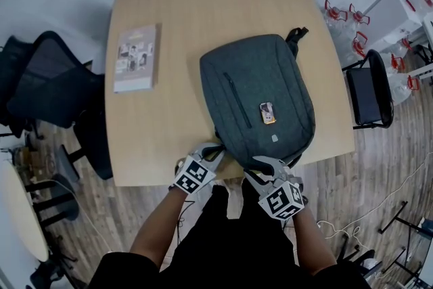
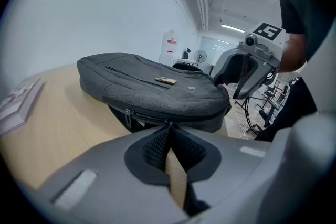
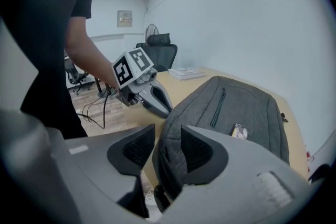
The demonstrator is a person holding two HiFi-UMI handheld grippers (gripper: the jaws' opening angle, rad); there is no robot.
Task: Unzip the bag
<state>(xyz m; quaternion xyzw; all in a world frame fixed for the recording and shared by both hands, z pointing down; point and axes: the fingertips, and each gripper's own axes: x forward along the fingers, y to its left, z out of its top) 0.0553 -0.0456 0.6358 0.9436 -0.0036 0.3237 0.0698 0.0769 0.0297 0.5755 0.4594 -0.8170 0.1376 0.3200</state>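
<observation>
A grey backpack (image 1: 257,91) lies flat on the wooden table (image 1: 183,10), its bottom end at the near edge. A small gold-coloured tag (image 1: 268,113) rests on top of it. My left gripper (image 1: 215,152) is at the bag's near left corner; in the left gripper view the left gripper (image 2: 168,126) is shut, with a small metal zipper pull (image 2: 168,123) pinched at its tips. A second slider (image 2: 127,113) sits further left on the seam. My right gripper (image 1: 260,164) is at the near right corner. In its own view the right gripper (image 3: 167,139) stands open, with the bag's edge (image 3: 170,157) between the pads.
A book (image 1: 137,57) lies on the table's left side. Black office chairs (image 1: 47,78) stand to the left, another chair (image 1: 369,95) to the right, with water bottles (image 1: 352,24) behind it. Cables trail on the wooden floor (image 1: 379,213).
</observation>
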